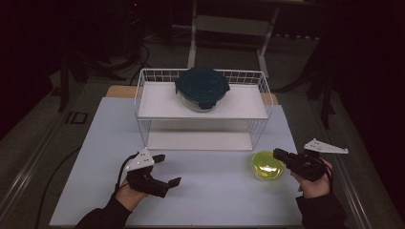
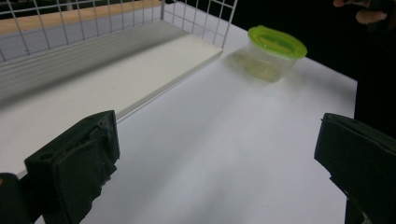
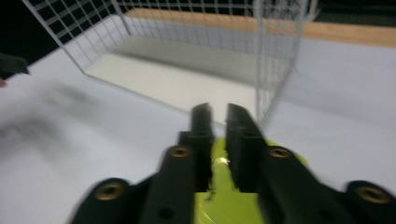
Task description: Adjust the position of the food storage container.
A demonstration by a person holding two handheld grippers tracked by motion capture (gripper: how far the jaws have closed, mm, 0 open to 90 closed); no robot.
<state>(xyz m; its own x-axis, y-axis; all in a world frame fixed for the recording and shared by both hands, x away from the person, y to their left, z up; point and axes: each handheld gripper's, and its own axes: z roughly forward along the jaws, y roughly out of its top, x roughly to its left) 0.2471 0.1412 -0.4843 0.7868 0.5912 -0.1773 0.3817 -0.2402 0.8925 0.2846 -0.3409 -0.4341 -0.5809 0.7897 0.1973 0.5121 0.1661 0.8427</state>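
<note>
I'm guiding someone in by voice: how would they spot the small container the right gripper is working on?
Find the white wire rack on the table. Just off its front right corner sits the small clear tub with a lime-green lid, under the right gripper. The other container is dark-lidded and up on the rack.

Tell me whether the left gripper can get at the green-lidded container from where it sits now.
Probably yes. The left gripper is open, with bare table between it and the green-lidded container. But the right gripper is already over its lid, so they could collide.
</note>
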